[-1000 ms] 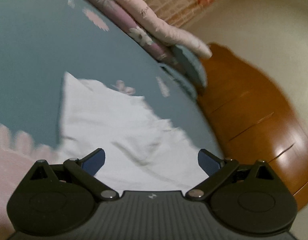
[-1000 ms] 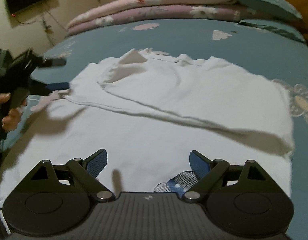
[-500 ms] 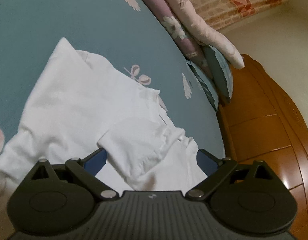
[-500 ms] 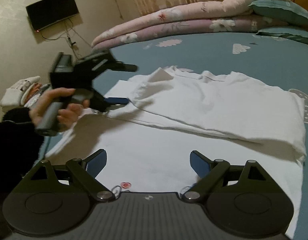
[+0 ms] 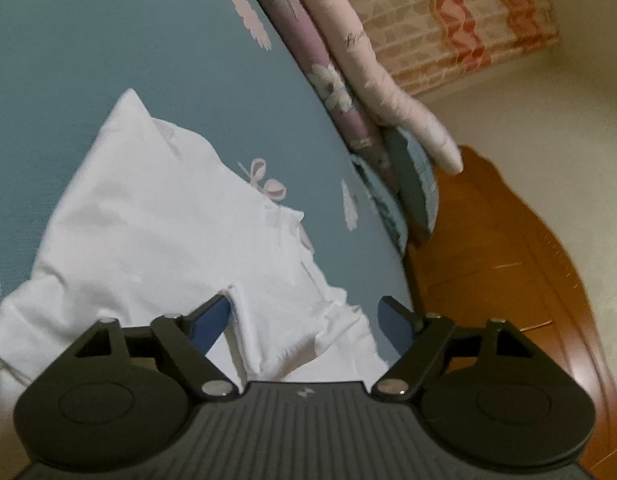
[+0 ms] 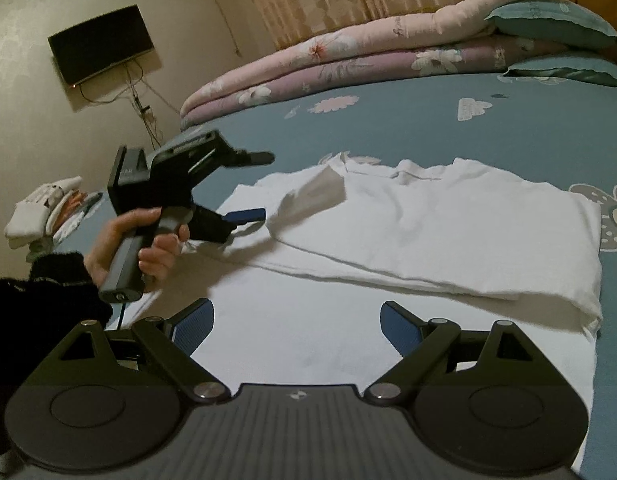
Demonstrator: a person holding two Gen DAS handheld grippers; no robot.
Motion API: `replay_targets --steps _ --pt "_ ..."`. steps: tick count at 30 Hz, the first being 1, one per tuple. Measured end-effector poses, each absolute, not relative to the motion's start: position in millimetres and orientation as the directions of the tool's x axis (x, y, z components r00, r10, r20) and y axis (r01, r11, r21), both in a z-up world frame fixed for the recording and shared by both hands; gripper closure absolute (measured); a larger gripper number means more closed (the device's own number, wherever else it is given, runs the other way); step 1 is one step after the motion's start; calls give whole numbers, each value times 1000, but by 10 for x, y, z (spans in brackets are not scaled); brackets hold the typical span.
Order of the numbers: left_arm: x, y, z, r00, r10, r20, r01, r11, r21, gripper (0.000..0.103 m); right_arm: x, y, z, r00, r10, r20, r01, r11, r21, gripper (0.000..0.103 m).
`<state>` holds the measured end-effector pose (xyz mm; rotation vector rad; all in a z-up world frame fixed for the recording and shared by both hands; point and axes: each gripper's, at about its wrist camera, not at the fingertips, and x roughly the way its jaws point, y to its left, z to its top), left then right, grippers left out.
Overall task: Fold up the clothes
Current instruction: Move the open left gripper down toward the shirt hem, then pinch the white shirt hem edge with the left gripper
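white cotton, a shirt [image 6: 448, 236] lies spread across the blue bed sheet [image 6: 428, 124], filling the middle of the right wrist view, with one side folded over so a doubled layer runs from 9 o'clock toward 3 o'clock. in the left wrist view the same shirt [image 5: 156, 220] reaches from 11 o'clock down to the bottom centre. the left gripper [image 6: 264, 184] hangs at 9 o'clock in the right wrist view, gripped by a bare hand [image 6: 136, 240] in a dark sleeve; its jaws stand wide apart, empty, the lower blue finger just beside the raised fold of a sleeve [image 6: 312, 192]. seen from its own camera, the left gripper [image 5: 306, 312] sits over a short flap of shirt that lies between the spread fingers. the right gripper [image 6: 298, 320] is also spread wide and holds nothing, above the near plain part of the shirt. rolled quilts [image 6: 348, 60] lie along the far edge of the bed at 12 o'clock, pillows [image 6: 556, 28] at 2 o'clock, a black screen [image 6: 102, 44] on the wall at 10 o'clock
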<state>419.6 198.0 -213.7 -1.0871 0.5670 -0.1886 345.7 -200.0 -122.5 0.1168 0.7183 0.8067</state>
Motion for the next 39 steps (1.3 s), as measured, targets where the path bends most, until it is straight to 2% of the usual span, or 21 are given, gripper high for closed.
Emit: replay_targets --steps 4,8,12,16,18,20,23,34,37,39 --pt "4297 1988 -2163 847 -433 -307 -112 420 -901 24 3480 -2006 -1237 470 694 -545 -609 702 369 10" --pt "4478 1863 -2063 793 -415 -446 -167 556 -814 24 3499 -1982 -1264 467 687 -557 -606 707 364 10" --pt "4456 1814 -1953 778 -359 -516 -192 646 -739 26 3512 -1984 -1277 469 681 -563 -599 713 363 10" --pt "4495 1759 -1946 746 -316 -586 -216 718 -662 47 3510 -1976 -1281 465 681 -566 -602 712 361 10" --pt "4537 1710 -1916 729 -274 -627 -237 758 -608 76 3495 -1961 -1278 465 679 -568 -609 711 351 10" --pt "4517 1670 -1893 713 -230 -662 -257 793 -552 91 3492 -1958 -1277 465 679 -568 -613 710 347 10" --pt "4382 1630 -1843 709 -218 -670 -243 817 -523 99 3493 -1976 -1263 467 683 -562 -611 709 353 10" --pt "3686 1619 -1700 741 -178 -647 -237 832 -501 98 3489 -2018 -1214 474 695 -541 -610 702 368 10" --pt "3620 1654 -1707 739 -163 -653 -253 832 -494 92 3495 -2016 -1207 476 693 -541 -610 704 364 10" --pt "3625 1701 -1699 744 -144 -652 -273 826 -494 83 3503 -2018 -1214 477 691 -543 -608 705 364 10"
